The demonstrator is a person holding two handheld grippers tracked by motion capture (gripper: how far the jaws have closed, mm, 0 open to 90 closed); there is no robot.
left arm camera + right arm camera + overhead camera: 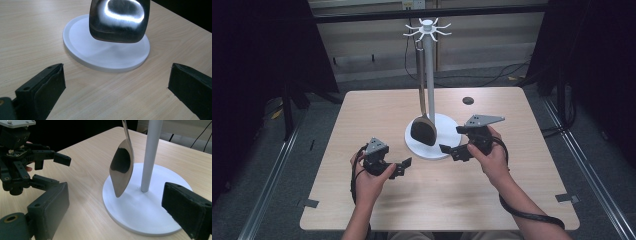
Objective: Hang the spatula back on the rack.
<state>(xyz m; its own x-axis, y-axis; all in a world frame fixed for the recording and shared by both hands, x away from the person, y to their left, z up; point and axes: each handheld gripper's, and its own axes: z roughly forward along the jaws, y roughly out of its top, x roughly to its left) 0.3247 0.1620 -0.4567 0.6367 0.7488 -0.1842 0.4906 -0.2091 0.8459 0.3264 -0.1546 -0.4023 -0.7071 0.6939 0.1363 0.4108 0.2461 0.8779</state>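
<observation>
Steel spatula (423, 131), white stand (430, 90); no legible txt.

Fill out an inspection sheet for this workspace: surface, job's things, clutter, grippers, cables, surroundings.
Surface: light wooden table, with tape pieces at its near corners.
Job's things: white stand on a round base; a metal spatula hangs from its hooked top, blade just above the base.
Clutter: small dark round spot near the far edge.
Grippers: left gripper open, facing the base; right gripper open, at the base's edge.
Cables: one black cable trails from each gripper along the forearms.
Surroundings: grey floor, metal rails, dark curtains, cables behind the table.
</observation>
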